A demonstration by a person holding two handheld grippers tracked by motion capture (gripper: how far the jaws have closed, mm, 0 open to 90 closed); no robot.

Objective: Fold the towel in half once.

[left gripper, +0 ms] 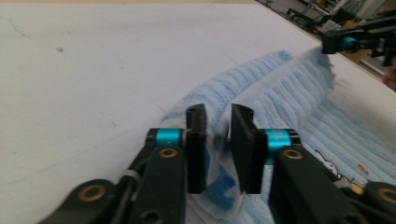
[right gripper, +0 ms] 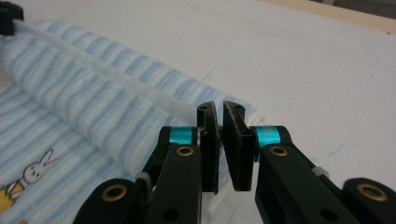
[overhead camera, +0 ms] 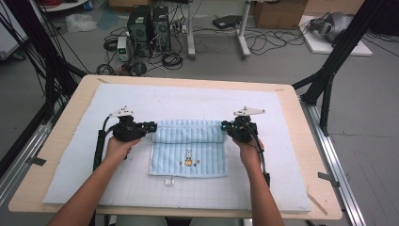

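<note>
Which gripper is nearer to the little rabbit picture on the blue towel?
Roughly equal, the right perhaps slightly nearer. The left gripper sits at the towel's folded edge on the left end, the right gripper at its right end; the rabbit picture lies between, below both.

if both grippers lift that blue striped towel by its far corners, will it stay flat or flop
Probably flop. The blue striped towel already bends into a soft fold along its far edge, so it looks limp and should hang and sag between the left gripper and right gripper. Its terry ribs look grippy, so slipping seems unlikely. It appears light.
</note>
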